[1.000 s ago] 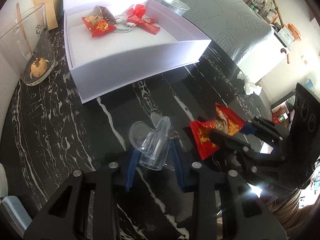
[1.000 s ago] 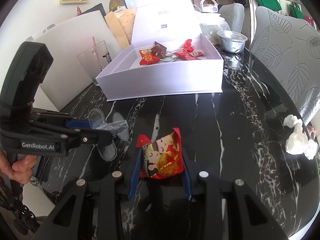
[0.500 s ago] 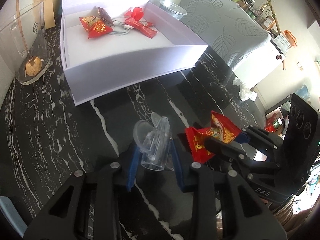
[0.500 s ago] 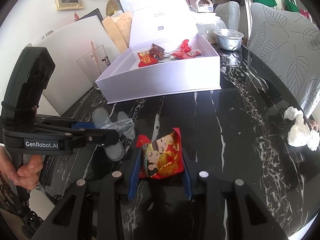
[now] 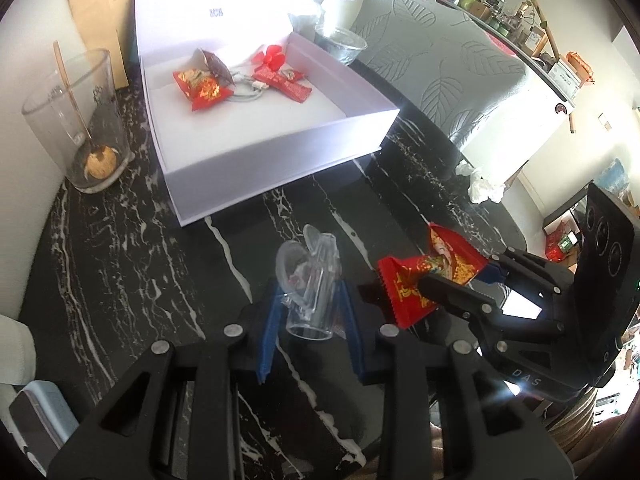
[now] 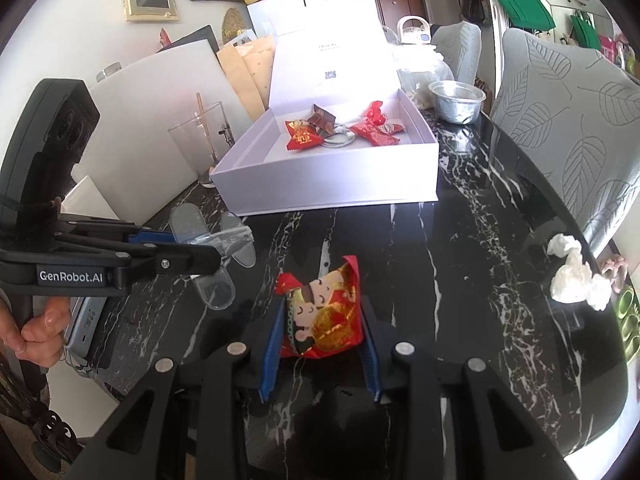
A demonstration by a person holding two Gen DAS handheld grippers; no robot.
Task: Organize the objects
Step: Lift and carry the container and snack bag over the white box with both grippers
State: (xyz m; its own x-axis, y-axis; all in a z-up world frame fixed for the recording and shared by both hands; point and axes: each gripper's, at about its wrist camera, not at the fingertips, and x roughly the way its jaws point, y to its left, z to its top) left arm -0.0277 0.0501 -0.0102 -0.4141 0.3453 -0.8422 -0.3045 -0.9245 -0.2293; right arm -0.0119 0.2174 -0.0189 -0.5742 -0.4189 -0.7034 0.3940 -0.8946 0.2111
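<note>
Two grabs going: left gripper (image 5: 310,312) pinches a clear plastic case (image 5: 310,280), right gripper (image 6: 322,344) squeezes a red snack packet (image 6: 324,316), both just above the black marble table (image 6: 460,280), near the white box (image 6: 328,184).

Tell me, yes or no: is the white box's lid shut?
No, the white box stands open, its lid raised behind the snack packets inside.

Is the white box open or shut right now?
Open: the white box has its lid standing upright behind it, with snack packets lying visible inside.
</note>
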